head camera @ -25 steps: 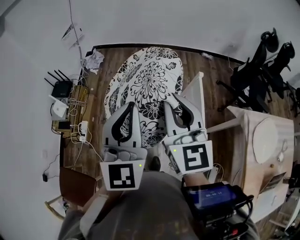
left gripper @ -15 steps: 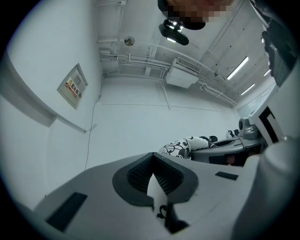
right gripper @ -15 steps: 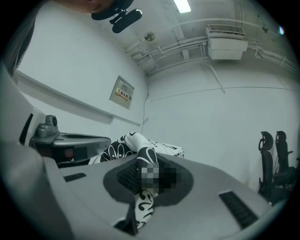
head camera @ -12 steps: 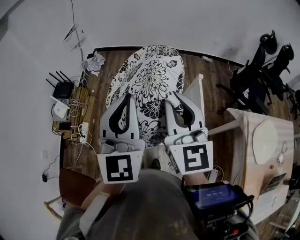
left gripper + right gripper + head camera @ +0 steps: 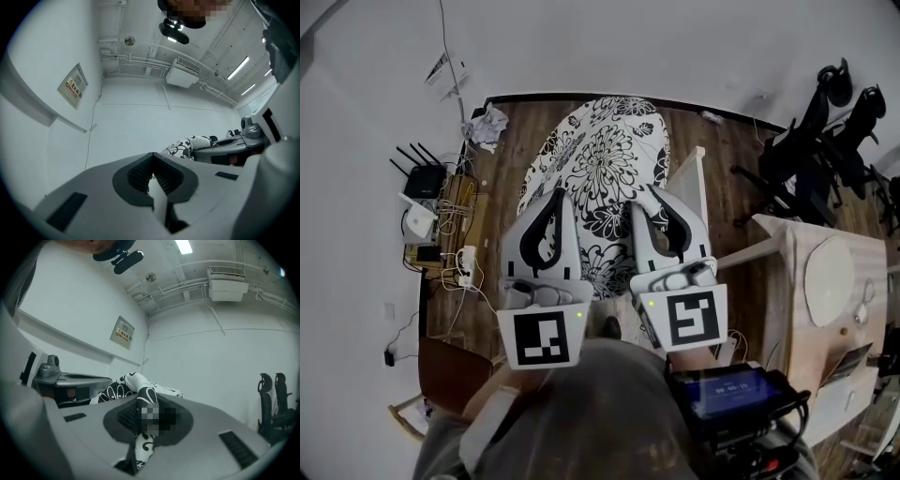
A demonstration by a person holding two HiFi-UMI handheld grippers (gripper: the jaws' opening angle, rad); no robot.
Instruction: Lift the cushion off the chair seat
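Black-and-white flowered cloth covers the cushion (image 5: 605,159), an oval pad that lies straight ahead of both grippers, reaching out past their tips above the wood floor (image 5: 741,169). Its near rim is at the jaws and its far end points toward the white wall (image 5: 609,47). Its long axis runs away from the person and leans a little to the right in the head view, so the two grippers sit side by side across the short, near end. The left gripper (image 5: 553,194) is on the left part of that rim and the right gripper (image 5: 653,199) is on the right part, neither one clearly nearer than the other. The right gripper is clamped on the cushion: in its own view the patterned cloth passes between the pads and hangs out below them. The left gripper is likewise closed, with only a thin pale fold of the cloth pinched between its pads, so its bite looks the shallower of the two. Both point about level, and the cushion stands out from them with nothing visibly under it but the floor, so I judge it is carried by these two grips alone. A white frame (image 5: 698,183) stands beside the cushion's right edge, and whether they touch cannot be told. Any further raising should keep both grippers moving together along that axis, or the weaker left pinch may slip
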